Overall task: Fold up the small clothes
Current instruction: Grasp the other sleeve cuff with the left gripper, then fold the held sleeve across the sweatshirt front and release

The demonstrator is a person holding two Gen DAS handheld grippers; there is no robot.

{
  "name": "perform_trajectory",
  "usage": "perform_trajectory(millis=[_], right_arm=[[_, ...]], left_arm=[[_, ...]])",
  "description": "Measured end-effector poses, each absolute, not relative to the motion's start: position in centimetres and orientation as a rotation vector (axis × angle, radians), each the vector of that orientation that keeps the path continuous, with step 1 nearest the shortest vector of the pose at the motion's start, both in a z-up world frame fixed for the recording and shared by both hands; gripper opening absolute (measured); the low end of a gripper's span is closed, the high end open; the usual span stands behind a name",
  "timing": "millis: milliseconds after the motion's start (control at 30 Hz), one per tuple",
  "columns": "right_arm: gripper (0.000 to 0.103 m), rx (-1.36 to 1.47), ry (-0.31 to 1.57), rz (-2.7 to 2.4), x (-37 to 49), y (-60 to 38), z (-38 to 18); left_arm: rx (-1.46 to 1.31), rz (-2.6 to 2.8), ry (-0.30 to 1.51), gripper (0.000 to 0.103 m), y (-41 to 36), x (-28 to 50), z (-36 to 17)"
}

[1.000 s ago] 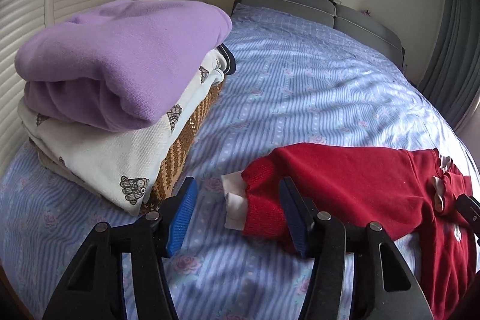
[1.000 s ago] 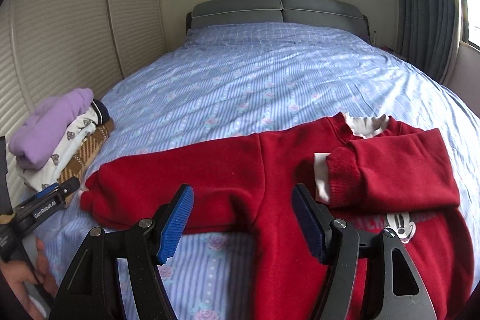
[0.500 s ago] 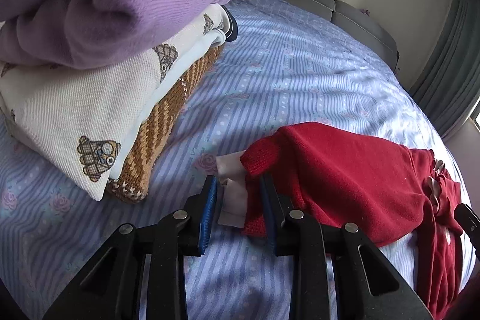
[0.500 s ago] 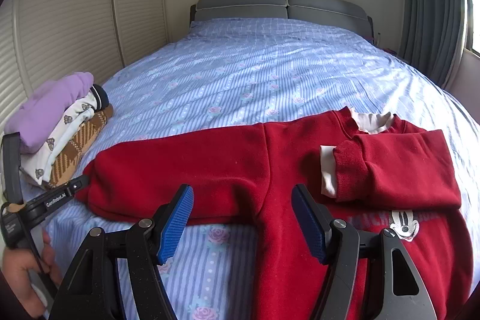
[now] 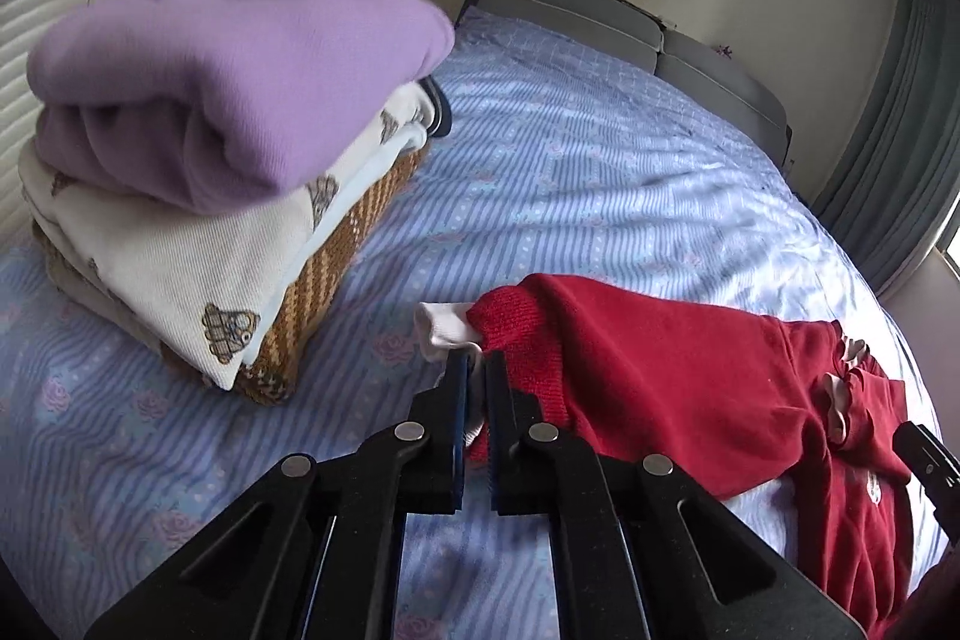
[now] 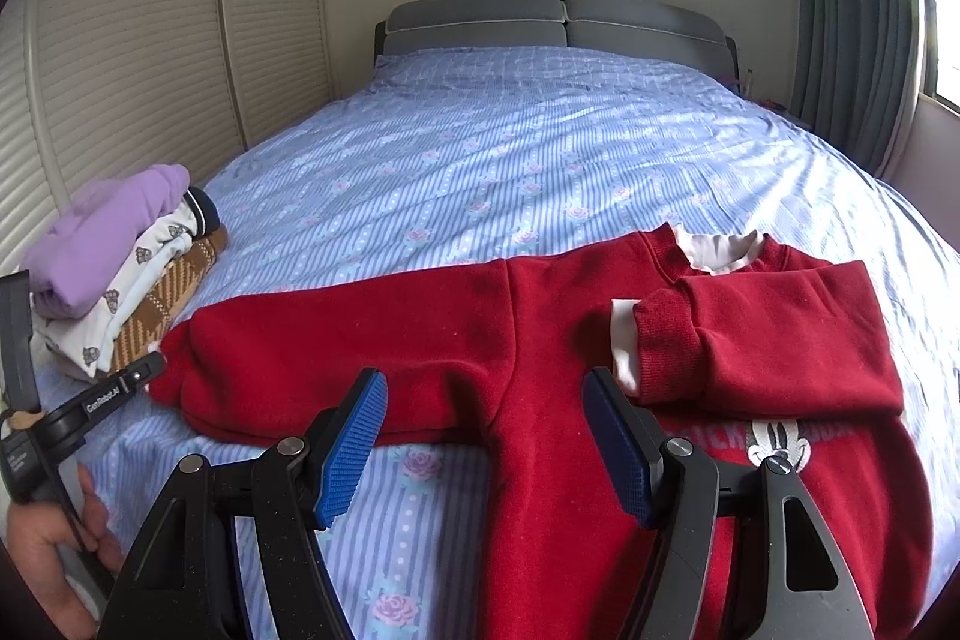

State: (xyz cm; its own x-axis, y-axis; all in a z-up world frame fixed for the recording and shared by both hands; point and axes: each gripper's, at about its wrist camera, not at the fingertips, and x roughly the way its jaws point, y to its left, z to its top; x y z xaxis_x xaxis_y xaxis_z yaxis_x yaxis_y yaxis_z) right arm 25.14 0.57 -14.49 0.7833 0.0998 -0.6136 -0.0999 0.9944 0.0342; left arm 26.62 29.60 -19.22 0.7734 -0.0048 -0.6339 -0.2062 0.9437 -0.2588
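Left tool (image 5: pixel 474 370) pinches the white cuff (image 5: pixel 441 331), hidden from right wrist view.

One red sweatshirt (image 6: pixel 540 340) lies spread near the front of the bed (image 6: pixel 540 148), with two sleeves: one stretched out to the left, one folded across the chest on the right. One cartoon mouse print (image 6: pixel 777 445) shows on its front. At the left edge stands one stack of folded clothes (image 5: pixel 228 196), in which three layers can be counted clearly: one purple piece (image 5: pixel 240 64) on top, one white piece with small printed figures (image 5: pixel 180 268) under it, one brown patterned piece (image 5: pixel 336 268) below; a dark-trimmed edge peeks out at the far side. There are two grippers: the left gripper (image 5: pixel 474 370) and the right gripper (image 6: pixel 486 448). At the far end, one grey headboard (image 6: pixel 558 22) shows two cushions.
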Motion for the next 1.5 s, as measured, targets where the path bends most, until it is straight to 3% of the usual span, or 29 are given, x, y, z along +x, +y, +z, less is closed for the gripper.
perform_trajectory(millis=[367,600,1067,1500], right_arm=[[0.068,0.086,0.599,0.021,23.4,-7.5,-11.2],[0.068,0.209,0.576,-0.098,22.4,-17.1,-10.5],[0.068,0.319,0.587,-0.281,21.7,-31.7,-13.3],[0.068,0.415,0.66,-0.332,22.0,-36.9,-16.9]], left_arm=[[-0.136,-0.006,0.503,0.006,17.4,25.9,-8.1],[-0.081,-0.155,0.477,0.006,5.6,28.4,-5.4],[0.089,-0.384,0.56,0.006,-15.5,32.5,-8.6],[0.157,-0.435,0.703,0.006,-21.6,33.5,-16.8]])
